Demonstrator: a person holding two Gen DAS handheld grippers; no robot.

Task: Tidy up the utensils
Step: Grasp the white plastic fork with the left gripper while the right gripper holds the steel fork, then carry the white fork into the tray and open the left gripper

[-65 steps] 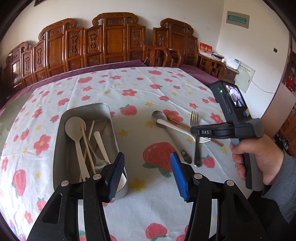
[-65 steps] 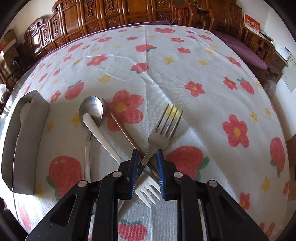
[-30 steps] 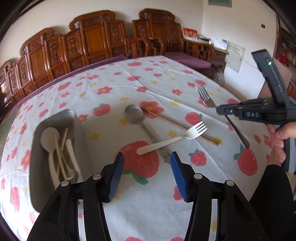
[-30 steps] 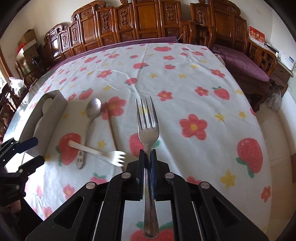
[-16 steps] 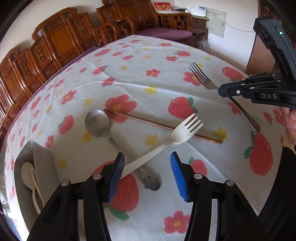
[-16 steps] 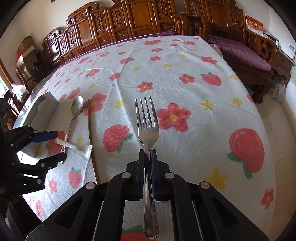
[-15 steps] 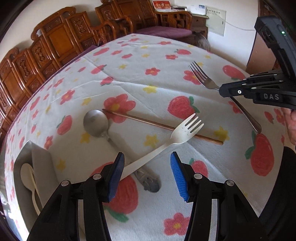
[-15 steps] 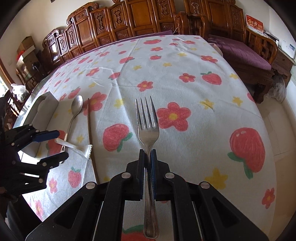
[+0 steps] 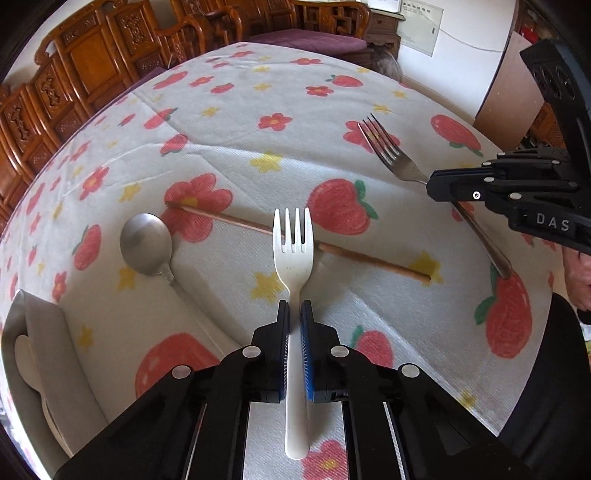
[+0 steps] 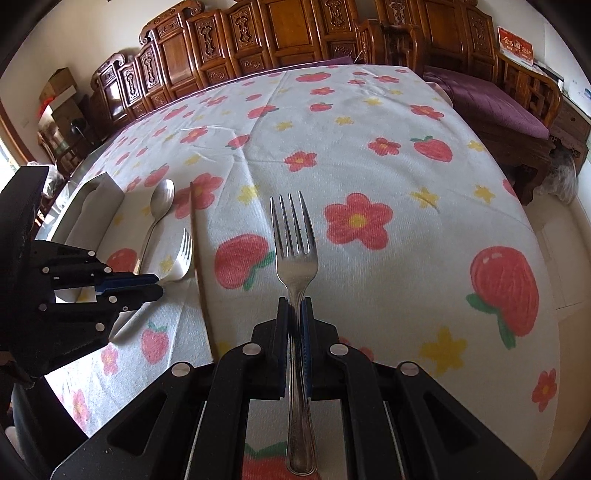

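**A fork in each hand**

The left tongs are clenched on the handle of a white fork, tines pointing away, its end sticking out behind the pads. The right tongs are clamped on the neck of a steel fork in the same manner, tines forward, handle trailing back between the arms. Both forks sit above the counter, which wears a cloth printed with strawberries and flowers. On the cloth lie a steel spoon and, just beside its bowl, one brown chopstick running across under the white fork's tines. A grey tray stands at the left edge with a pale spoon in it. Carved wooden chairs line the far side.
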